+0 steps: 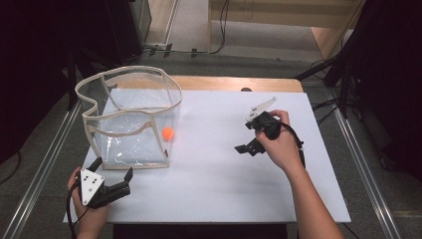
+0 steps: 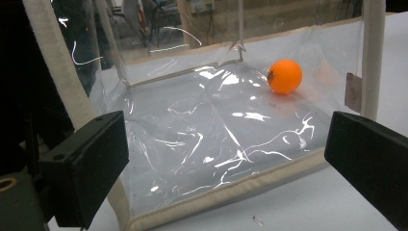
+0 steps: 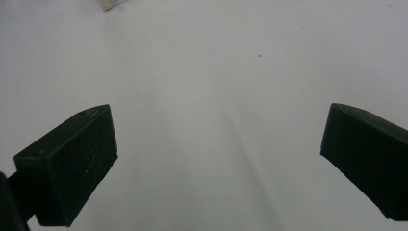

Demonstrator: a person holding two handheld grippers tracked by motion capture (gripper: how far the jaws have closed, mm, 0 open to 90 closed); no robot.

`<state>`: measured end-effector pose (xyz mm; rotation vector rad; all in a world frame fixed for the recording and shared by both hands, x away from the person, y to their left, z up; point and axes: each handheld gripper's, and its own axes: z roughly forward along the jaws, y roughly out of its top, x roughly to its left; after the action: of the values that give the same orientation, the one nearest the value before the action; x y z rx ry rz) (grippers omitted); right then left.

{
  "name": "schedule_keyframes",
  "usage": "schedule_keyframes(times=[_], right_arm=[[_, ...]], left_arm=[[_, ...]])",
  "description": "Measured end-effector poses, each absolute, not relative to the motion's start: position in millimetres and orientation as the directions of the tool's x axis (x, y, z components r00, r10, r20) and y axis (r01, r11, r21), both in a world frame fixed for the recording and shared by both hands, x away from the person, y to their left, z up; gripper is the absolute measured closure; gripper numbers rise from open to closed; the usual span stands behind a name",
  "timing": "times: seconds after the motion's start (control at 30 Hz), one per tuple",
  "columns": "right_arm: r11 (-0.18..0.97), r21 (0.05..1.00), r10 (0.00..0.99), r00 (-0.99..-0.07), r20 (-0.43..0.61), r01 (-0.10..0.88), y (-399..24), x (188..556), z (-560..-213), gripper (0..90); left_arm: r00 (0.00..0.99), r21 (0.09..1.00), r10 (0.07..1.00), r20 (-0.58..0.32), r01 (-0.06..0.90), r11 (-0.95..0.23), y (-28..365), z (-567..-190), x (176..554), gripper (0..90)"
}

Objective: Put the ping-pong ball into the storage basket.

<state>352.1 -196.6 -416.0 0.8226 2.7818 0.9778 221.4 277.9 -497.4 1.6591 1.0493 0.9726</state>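
A clear plastic box-shaped bag [image 1: 130, 117] with cream fabric edging stands open-topped at the table's left. An orange ball [image 1: 168, 133] lies inside it on the floor, by the right wall. My left gripper [image 1: 113, 168] sits just in front of the bag's near edge, open and empty. In the left gripper view the wide-apart jaws of that gripper [image 2: 226, 159] frame the bag's near wall [image 2: 202, 139], with the ball [image 2: 285, 76] behind it at the far right. My right gripper [image 1: 244, 137] hovers over the table's middle right, open, pointing left. Its jaws [image 3: 216, 159] hold nothing.
The white tabletop [image 1: 224, 174] lies on a wooden desk [image 1: 234, 83] with metal rails either side. A cream corner of the bag [image 3: 108, 4] peeks in at the top of the right gripper view. Cables run across the floor beyond the table.
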Motion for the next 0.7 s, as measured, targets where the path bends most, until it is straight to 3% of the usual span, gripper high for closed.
schedule_keyframes(times=[0.7], right_arm=[[0.549,0.672,0.594,-0.798,0.104,0.497,-235,332,-437,0.0]], left_arm=[[0.326,0.952,0.934,0.146,0.212,-0.223,277,-498,222,2.1]])
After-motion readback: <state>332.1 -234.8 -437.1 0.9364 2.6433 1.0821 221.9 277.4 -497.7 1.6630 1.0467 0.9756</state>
